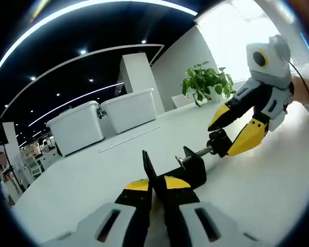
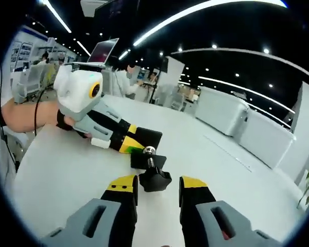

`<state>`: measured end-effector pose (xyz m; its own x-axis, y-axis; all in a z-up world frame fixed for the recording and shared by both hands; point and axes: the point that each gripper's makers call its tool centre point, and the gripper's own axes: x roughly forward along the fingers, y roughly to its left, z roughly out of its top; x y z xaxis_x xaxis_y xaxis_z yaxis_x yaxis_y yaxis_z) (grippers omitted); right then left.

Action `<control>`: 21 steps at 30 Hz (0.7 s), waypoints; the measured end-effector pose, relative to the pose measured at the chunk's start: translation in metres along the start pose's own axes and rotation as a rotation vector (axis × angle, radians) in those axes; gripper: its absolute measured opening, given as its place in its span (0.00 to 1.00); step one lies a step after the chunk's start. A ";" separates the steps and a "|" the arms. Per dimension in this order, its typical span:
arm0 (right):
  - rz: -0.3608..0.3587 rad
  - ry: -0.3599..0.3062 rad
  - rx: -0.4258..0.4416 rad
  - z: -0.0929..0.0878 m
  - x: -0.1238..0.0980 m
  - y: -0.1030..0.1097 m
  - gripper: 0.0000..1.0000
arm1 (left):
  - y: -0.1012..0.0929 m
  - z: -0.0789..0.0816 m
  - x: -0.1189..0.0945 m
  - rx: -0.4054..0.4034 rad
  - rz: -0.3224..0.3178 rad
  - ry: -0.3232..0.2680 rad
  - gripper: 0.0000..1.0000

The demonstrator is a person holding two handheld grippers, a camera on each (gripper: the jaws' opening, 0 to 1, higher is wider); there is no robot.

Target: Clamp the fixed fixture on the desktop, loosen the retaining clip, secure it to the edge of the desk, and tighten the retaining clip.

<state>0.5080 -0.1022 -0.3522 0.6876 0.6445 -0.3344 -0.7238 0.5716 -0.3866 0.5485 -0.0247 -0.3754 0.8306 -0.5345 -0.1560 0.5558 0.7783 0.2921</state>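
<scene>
A black clamp fixture lies on the white desk. Its threaded screw ends in a black knob. My left gripper is shut on the clamp's body, its yellow-tipped jaws pressed against the black frame. My right gripper reaches in from the right and stands open, one finger on each side of the knob. In the right gripper view the knob sits between the right gripper jaws with a small gap on the right side. Beyond it, the left gripper holds the clamp fixture.
Two white lidded bins stand at the desk's far side, with a potted plant beside them. A person's hand holds the left gripper. A laptop and people sit in the background.
</scene>
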 end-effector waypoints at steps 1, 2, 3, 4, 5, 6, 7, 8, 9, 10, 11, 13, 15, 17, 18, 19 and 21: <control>0.003 0.024 -0.005 0.003 -0.002 0.000 0.30 | -0.001 0.000 0.000 -0.001 -0.003 -0.001 0.09; 0.004 0.023 0.002 0.009 -0.004 0.001 0.30 | -0.001 0.000 -0.001 0.001 -0.007 -0.003 0.10; 0.002 0.036 0.002 0.012 -0.005 0.001 0.30 | -0.002 0.001 -0.002 0.003 -0.010 -0.004 0.11; -0.007 0.056 -0.003 0.015 -0.007 0.000 0.29 | -0.003 0.001 -0.002 0.004 -0.013 -0.005 0.11; -0.008 0.071 -0.010 0.018 -0.007 0.000 0.29 | -0.004 0.001 -0.003 0.004 -0.017 -0.005 0.12; -0.014 0.094 -0.023 0.019 -0.007 -0.001 0.27 | -0.006 0.001 -0.004 0.001 -0.028 -0.007 0.14; -0.021 0.111 -0.031 0.021 -0.006 -0.002 0.27 | -0.008 0.002 -0.005 0.004 -0.034 -0.012 0.15; -0.021 0.121 -0.033 0.024 -0.005 -0.001 0.26 | -0.010 0.002 -0.006 0.009 -0.042 -0.014 0.17; -0.019 0.138 -0.038 0.025 -0.004 0.000 0.25 | -0.011 0.002 -0.007 0.012 -0.046 -0.015 0.17; -0.020 0.149 -0.040 0.027 -0.003 -0.001 0.25 | -0.012 0.002 -0.008 0.012 -0.054 -0.016 0.18; -0.023 0.163 -0.038 0.028 -0.001 -0.001 0.24 | -0.013 0.003 -0.010 0.015 -0.067 -0.022 0.18; -0.007 0.207 -0.025 0.025 0.001 0.003 0.21 | -0.017 0.005 -0.014 -0.002 -0.090 -0.034 0.18; 0.002 0.219 -0.012 0.024 0.004 0.005 0.21 | -0.020 0.008 -0.019 -0.049 -0.117 -0.045 0.19; 0.004 0.230 -0.017 0.022 0.007 0.007 0.21 | -0.021 0.012 -0.024 -0.061 -0.124 -0.065 0.19; 0.007 0.237 -0.022 0.021 0.008 0.008 0.21 | -0.021 0.014 -0.025 -0.065 -0.126 -0.074 0.19; 0.013 0.246 -0.029 0.019 0.009 0.010 0.21 | -0.021 0.015 -0.026 -0.072 -0.129 -0.081 0.19; 0.013 0.261 -0.044 0.017 0.011 0.010 0.21 | -0.019 0.017 -0.028 -0.085 -0.132 -0.090 0.19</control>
<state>0.5076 -0.0810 -0.3451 0.6742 0.4953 -0.5479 -0.7332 0.5380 -0.4159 0.5138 -0.0302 -0.3608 0.7457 -0.6585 -0.1011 0.6641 0.7224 0.1929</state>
